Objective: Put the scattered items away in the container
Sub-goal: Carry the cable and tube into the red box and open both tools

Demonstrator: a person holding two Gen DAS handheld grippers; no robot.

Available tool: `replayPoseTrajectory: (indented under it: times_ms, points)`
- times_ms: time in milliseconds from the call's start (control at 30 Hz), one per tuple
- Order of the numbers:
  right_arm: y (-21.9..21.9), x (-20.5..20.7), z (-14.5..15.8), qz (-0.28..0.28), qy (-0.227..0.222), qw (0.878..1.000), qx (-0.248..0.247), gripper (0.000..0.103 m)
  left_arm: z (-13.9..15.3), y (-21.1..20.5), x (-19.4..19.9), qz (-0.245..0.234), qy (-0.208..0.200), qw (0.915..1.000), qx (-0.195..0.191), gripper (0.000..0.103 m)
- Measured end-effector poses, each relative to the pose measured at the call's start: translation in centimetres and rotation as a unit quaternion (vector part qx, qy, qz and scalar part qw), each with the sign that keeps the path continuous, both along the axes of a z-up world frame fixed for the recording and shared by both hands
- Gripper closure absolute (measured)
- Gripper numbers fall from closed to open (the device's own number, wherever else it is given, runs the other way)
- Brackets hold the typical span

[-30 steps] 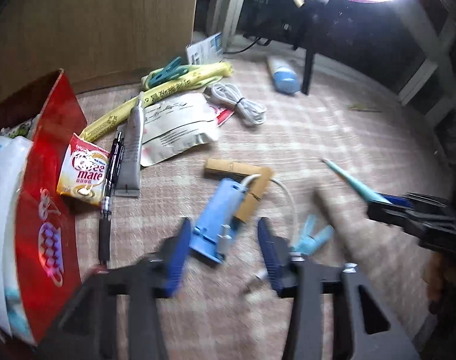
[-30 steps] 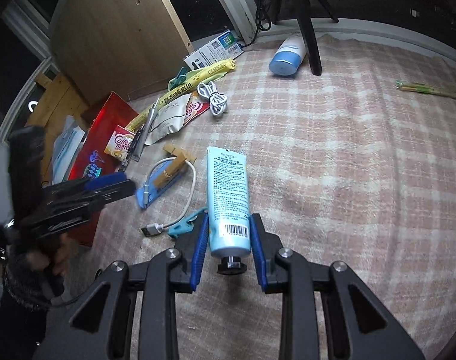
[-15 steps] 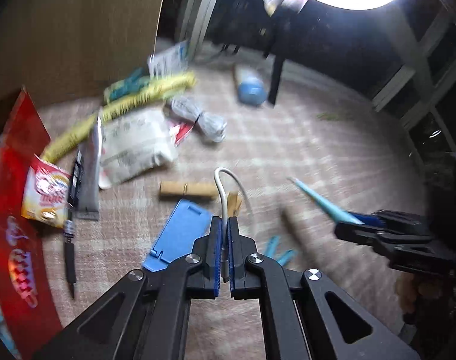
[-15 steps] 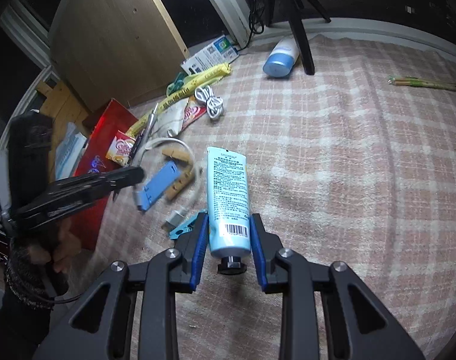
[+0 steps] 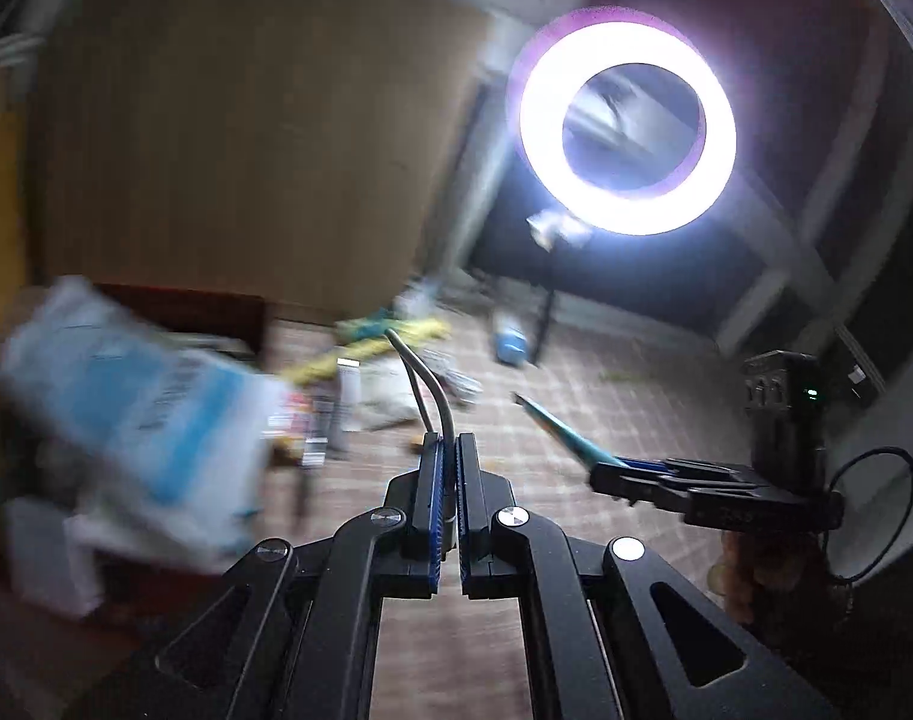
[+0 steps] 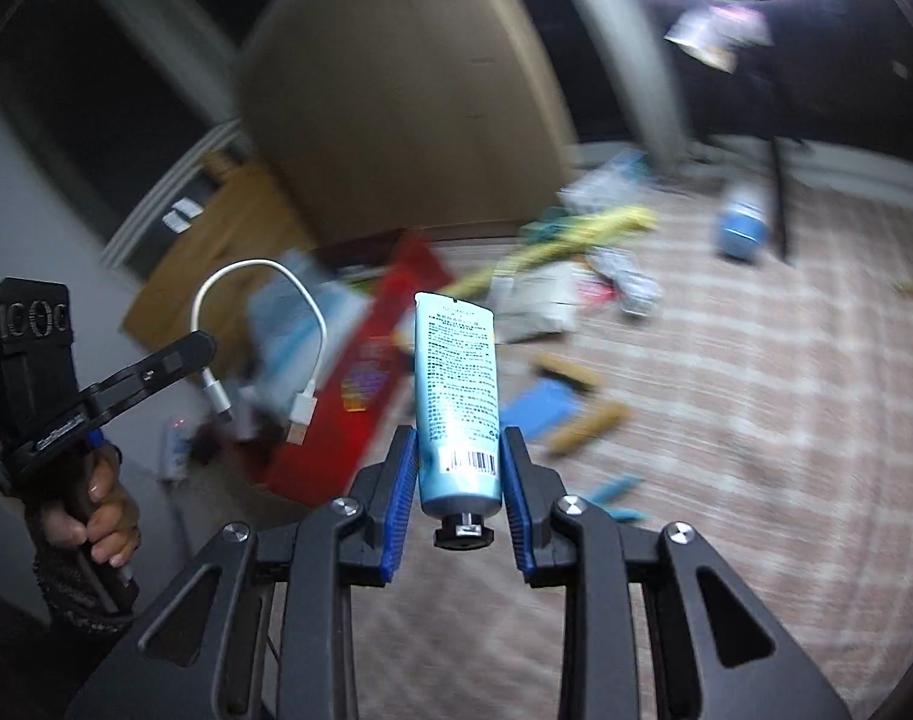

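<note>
**Both grippers carry items in the air**

The left gripper [image 6: 201, 360] pinches a white cable [image 6: 258, 306] between its fingers, raised near the red box [image 6: 360, 372]. The right gripper [image 6: 459, 468] clamps a blue tube [image 6: 456, 384] upright above the checked table [image 6: 756, 420].

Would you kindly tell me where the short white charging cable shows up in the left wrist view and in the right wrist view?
Left wrist view: the short white charging cable rises from the shut left tool, lower centre.
Right wrist view: the cable arcs at left, both plugs dangling, hanging from the left tool.
Shared landmark: the pale blue squeeze tube, clamped in the right tool, is a thin edge-on sliver at right in the left view.
</note>
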State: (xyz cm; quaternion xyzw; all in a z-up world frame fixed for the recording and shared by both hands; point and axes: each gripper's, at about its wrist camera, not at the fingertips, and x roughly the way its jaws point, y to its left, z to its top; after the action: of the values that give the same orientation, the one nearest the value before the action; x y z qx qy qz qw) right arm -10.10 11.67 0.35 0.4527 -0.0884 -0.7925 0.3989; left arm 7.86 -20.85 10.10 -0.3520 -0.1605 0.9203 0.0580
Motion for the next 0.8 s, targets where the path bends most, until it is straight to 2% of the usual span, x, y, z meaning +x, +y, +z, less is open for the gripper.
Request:
replayPoseTrajectory:
  times_ms: [167,333,567,767,800]
  points:
    - [-6.9,2.4,1.3,0.078,0.016,0.997,-0.002,0.076,0.8,-6.1,4.7,0.095,0.004,0.9952,-0.023,0.1]
    - [-13.4,4.8,1.3,0.15,0.033,0.988,0.009,0.076,0.7,-10.8,6.8,0.155,0.007,0.9875,-0.026,0.1]
    - [-20.3,6.0,0.2,0.205,0.04,0.977,0.032,0.076,0.3,-14.5,5.9,0.193,0.008,0.9806,-0.035,0.1]
    - [-22.6,5.7,-1.0,0.218,0.038,0.974,0.052,0.075,-0.5,-16.7,3.5,0.209,0.003,0.977,-0.04,0.1]
    - [-22.8,5.6,-1.1,0.213,0.043,0.974,0.06,0.069,-0.9,-17.0,3.0,0.208,-0.003,0.9775,-0.037,0.095]
